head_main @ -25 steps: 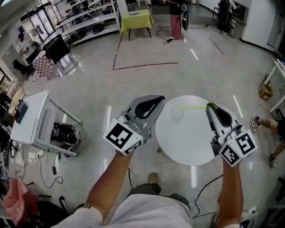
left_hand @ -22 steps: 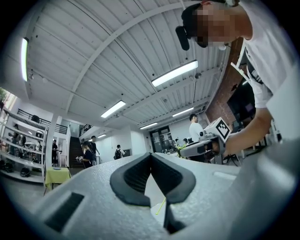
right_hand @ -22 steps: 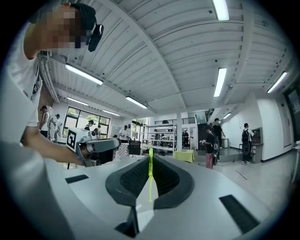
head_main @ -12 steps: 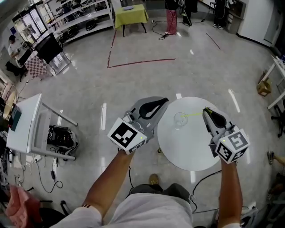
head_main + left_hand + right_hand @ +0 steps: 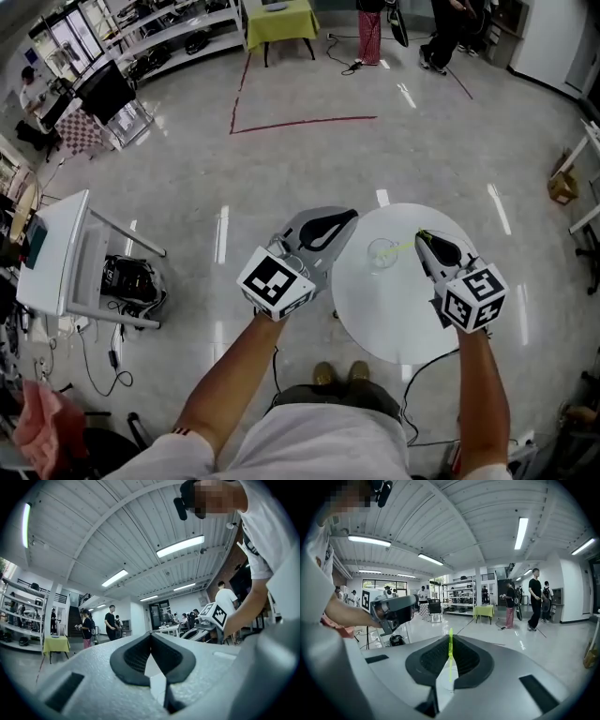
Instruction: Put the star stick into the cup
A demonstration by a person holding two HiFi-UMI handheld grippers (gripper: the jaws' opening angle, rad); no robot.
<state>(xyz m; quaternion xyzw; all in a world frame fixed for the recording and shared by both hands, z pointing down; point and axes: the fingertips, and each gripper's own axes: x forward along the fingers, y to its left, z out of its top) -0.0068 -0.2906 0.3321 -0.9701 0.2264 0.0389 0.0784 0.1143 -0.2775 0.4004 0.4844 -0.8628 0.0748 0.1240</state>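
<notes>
A clear glass cup (image 5: 379,253) stands upright on the round white table (image 5: 394,314), toward its far left part. My right gripper (image 5: 421,236) hovers just right of the cup, shut on the thin yellow-green star stick (image 5: 401,247). The stick reaches from the jaws leftward to the cup's rim; its star end is too small to make out. In the right gripper view the stick (image 5: 450,654) stands pinched between the closed pads. My left gripper (image 5: 352,214) hangs at the table's left edge, shut with nothing in it; its tips (image 5: 151,635) meet.
A white desk (image 5: 56,253) with a black bag (image 5: 133,283) under it stands at the left. Red tape lines (image 5: 300,122) mark the floor beyond. A yellow-green table (image 5: 281,19), shelves and several people are at the far end.
My right gripper has come down and leftward with the stick, whose free end now reaches the cup. The left gripper has sunk slightly and drifted toward the table's edge.
</notes>
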